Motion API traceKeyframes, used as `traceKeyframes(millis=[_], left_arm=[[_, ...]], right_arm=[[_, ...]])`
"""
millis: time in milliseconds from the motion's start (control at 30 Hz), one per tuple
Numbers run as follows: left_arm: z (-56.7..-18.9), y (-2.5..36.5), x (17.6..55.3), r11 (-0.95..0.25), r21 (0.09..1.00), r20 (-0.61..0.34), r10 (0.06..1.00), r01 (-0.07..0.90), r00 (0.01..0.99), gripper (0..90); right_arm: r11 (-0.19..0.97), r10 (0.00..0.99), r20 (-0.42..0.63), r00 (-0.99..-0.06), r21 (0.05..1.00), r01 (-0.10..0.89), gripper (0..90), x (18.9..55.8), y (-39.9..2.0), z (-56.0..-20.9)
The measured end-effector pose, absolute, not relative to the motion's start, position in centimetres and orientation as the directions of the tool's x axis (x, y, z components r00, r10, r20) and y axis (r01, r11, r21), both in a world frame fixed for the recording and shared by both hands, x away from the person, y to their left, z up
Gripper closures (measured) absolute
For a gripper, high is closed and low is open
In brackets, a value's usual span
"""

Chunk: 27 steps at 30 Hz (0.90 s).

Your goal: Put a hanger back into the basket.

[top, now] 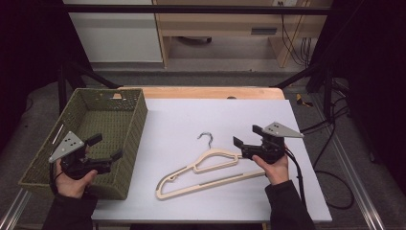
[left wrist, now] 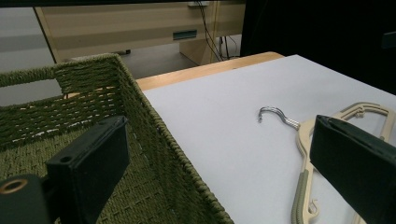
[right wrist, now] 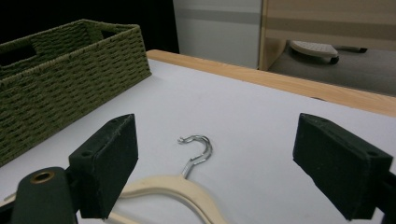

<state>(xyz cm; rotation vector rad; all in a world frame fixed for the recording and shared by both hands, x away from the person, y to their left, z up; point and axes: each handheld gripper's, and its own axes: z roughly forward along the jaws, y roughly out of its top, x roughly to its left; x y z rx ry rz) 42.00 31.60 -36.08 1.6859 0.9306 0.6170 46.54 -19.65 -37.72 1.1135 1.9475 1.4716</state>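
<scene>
The right tool (top: 248,135) is held wide open and empty just above the cream hanger (top: 206,172) lying on the white tabletop (top: 191,115), while the left tool (top: 106,147), likewise spread and empty, is poised over the green basket (top: 129,124).

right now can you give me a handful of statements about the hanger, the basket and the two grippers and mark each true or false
1. The hanger lies flat on the white table top. True.
2. The hanger sits inside the green woven basket. False: it lies on the table to the right of the basket, apart from it.
3. The right gripper has its fingers open with nothing between them. True.
4. The left gripper is clamped on the hanger's metal hook. False: it is open and hangs over the basket, clear of the hook.
5. The basket holds folded clothes. False: only its woven bottom shows.
</scene>
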Motion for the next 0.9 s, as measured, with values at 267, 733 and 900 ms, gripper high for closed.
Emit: traceKeyframes(millis=[267,733,900], left_arm=[[-36.0,31.5,41.9,-0.132,0.953,-0.046,0.826,0.272,0.562,4.9],[-36.2,31.3,42.0,-0.134,0.952,-0.048,0.822,0.275,0.567,4.9],[-36.3,31.1,42.1,-0.141,0.95,-0.046,0.82,0.278,0.571,4.9]], right_arm=[[0.087,0.816,0.117,-0.566,0.943,0.32,11.7,44.9,-22.4,-38.4],[0.018,0.828,0.155,-0.539,0.953,0.301,6.9,43.5,-26.1,-38.8],[0.036,0.818,0.146,-0.556,0.952,0.303,3.5,43.5,-26.2,-39.1]])
